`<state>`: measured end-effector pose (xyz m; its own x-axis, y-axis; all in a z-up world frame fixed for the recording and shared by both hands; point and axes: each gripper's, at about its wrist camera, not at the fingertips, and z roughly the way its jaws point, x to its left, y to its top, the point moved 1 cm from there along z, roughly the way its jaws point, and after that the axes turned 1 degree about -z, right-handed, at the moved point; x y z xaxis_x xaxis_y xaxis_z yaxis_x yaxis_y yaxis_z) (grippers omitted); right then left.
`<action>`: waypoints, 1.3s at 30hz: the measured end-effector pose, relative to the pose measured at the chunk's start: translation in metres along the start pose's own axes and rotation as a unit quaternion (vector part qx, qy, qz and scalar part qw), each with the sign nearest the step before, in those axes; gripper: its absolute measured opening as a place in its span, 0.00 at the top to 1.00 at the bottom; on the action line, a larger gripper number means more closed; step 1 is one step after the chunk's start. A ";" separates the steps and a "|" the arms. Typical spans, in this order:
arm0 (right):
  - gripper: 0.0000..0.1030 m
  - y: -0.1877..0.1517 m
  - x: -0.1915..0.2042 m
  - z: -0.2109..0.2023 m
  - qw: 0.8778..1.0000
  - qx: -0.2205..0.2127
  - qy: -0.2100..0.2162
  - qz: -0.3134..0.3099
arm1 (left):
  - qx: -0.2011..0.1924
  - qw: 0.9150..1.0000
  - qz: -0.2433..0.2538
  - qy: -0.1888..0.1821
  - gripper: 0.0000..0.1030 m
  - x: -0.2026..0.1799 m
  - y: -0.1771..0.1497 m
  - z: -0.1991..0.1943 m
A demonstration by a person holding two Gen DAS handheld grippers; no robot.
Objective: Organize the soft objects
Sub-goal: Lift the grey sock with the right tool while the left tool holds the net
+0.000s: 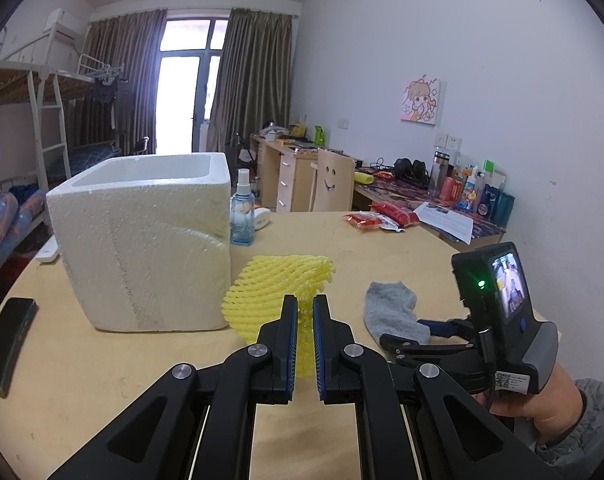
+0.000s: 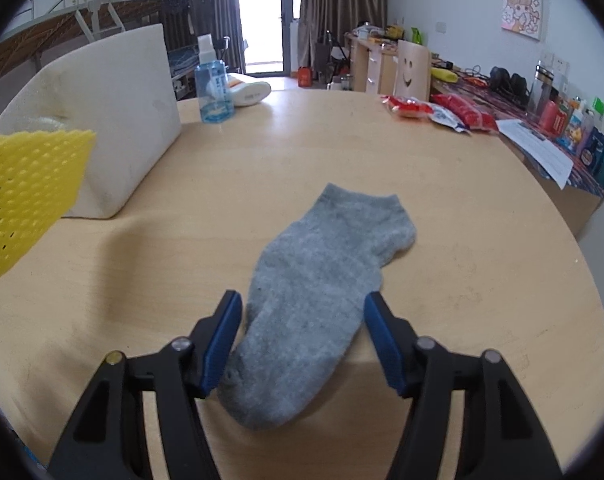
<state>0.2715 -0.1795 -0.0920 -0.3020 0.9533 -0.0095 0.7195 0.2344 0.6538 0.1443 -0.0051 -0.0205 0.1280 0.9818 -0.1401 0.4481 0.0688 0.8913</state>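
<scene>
Beside the foam box (image 1: 142, 240), yellow netting (image 1: 278, 288) was pinched by the left tongs (image 1: 305, 308), likely to slip free, while the right tongs (image 2: 302, 312) were spread wide around the sock (image 2: 314, 280).

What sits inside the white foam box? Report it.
Only the white foam box and its bare inner back wall show, in the left wrist view. Its front wall hides the floor, so the contents cannot be confirmed.

on the table (image 2: 462, 248), the sock (image 2: 322, 280) lies right of the foam net (image 1: 278, 292), box (image 1: 142, 240) further left.
</scene>
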 end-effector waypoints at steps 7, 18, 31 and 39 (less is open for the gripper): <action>0.78 -0.003 0.006 0.002 1.000 0.003 0.003 -0.015 | -0.006 1.000 -0.002 0.004 0.92 0.003 0.000 -0.005; 0.90 -0.002 0.010 -0.028 0.998 -0.034 0.045 -0.016 | -0.033 0.999 0.001 0.020 0.92 0.006 0.005 -0.032; 0.90 0.001 0.028 -0.089 0.990 -0.112 0.079 -0.036 | -0.072 0.997 0.009 0.036 0.92 0.003 0.012 -0.073; 0.90 -0.001 0.042 -0.121 0.982 -0.150 0.102 -0.049 | -0.093 0.994 0.005 0.060 0.92 0.006 0.014 -0.097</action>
<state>0.1823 -0.1624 -0.0015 -0.5019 0.8636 0.0477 0.4736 0.2283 0.8506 0.0659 0.0187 0.0329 0.0212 0.9959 -0.0877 0.2744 0.0786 0.9584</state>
